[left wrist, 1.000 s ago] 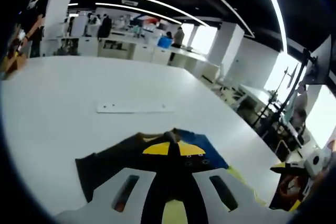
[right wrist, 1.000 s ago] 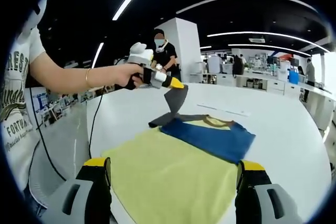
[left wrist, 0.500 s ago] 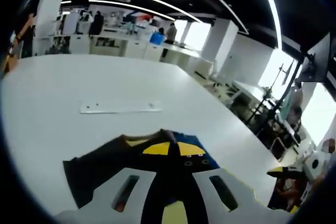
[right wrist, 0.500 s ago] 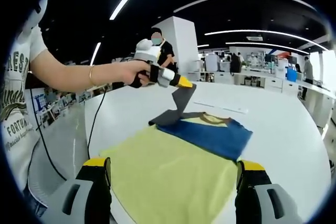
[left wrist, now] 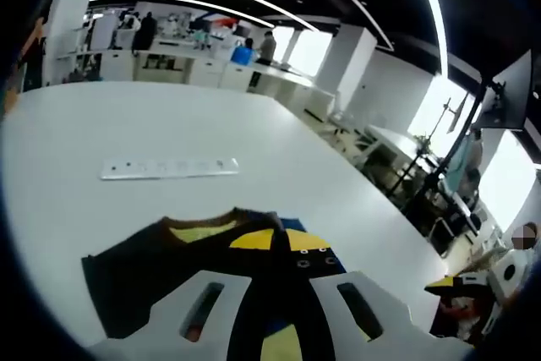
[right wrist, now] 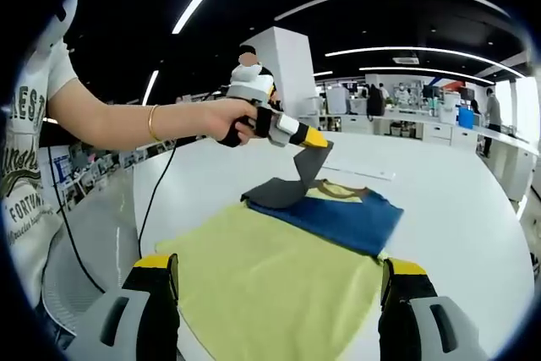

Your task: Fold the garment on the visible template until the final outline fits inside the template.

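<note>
A T-shirt lies flat on the white table (right wrist: 456, 200), with a yellow body (right wrist: 262, 281), a blue chest band (right wrist: 334, 219) and a brown collar (right wrist: 340, 190). Its dark grey sleeve (right wrist: 290, 182) is lifted and bent over towards the blue band. My left gripper (right wrist: 314, 139), held by a person's hand, is shut on the sleeve's tip above the shirt. In the left gripper view the yellow-tipped left gripper (left wrist: 280, 239) pinches the grey sleeve (left wrist: 144, 264). My right gripper (right wrist: 279, 266) stands open over the shirt's near hem, one finger on each side.
A white strip (left wrist: 169, 166) lies on the table beyond the shirt, also seen as the white strip (right wrist: 365, 173). A person's arm (right wrist: 127, 124) and cable (right wrist: 152, 192) are at the left. Desks and people stand far back. My right gripper (left wrist: 473, 289) shows low right.
The left gripper has carried the grey sleeve to the right, over the shirt towards the collar, folding it further. The right gripper has stayed in place, open.
</note>
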{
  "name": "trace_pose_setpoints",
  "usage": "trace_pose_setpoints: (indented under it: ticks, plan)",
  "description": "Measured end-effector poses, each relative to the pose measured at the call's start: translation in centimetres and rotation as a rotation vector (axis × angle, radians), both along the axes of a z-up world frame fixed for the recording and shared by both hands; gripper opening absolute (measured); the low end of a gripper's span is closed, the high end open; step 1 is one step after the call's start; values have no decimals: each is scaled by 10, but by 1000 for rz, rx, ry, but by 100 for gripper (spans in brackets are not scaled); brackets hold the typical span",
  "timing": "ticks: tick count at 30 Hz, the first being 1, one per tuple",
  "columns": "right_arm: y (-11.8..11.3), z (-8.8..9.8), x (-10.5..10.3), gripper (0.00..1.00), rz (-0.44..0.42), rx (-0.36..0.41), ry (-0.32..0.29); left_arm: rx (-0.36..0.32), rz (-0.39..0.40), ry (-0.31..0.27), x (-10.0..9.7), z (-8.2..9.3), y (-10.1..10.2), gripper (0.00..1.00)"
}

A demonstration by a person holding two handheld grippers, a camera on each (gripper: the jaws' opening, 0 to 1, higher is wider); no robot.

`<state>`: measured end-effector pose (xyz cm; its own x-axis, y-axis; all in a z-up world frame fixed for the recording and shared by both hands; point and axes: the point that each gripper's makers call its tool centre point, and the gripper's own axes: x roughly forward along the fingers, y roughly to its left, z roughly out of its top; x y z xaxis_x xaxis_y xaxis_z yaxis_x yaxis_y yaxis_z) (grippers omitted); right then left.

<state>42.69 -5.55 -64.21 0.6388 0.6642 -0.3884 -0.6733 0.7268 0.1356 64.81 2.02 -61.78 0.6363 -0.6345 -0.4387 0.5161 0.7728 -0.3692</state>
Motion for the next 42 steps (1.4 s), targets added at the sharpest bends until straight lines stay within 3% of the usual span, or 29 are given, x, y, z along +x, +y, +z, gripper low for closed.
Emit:
trace_pose_setpoints:
  ticks: [10,32,42]
  plan:
    - [0,-6,-3,99,5,-7,21,2,-13,11,7,-10,-21,0]
    - [-10,-16,0,99,-25,-6,41,-21,-122,1,1,-19,-73,0]
    - [-13,-19,5,99,-30,-4,44,-19,-138,35,-1,-36,-85,0]
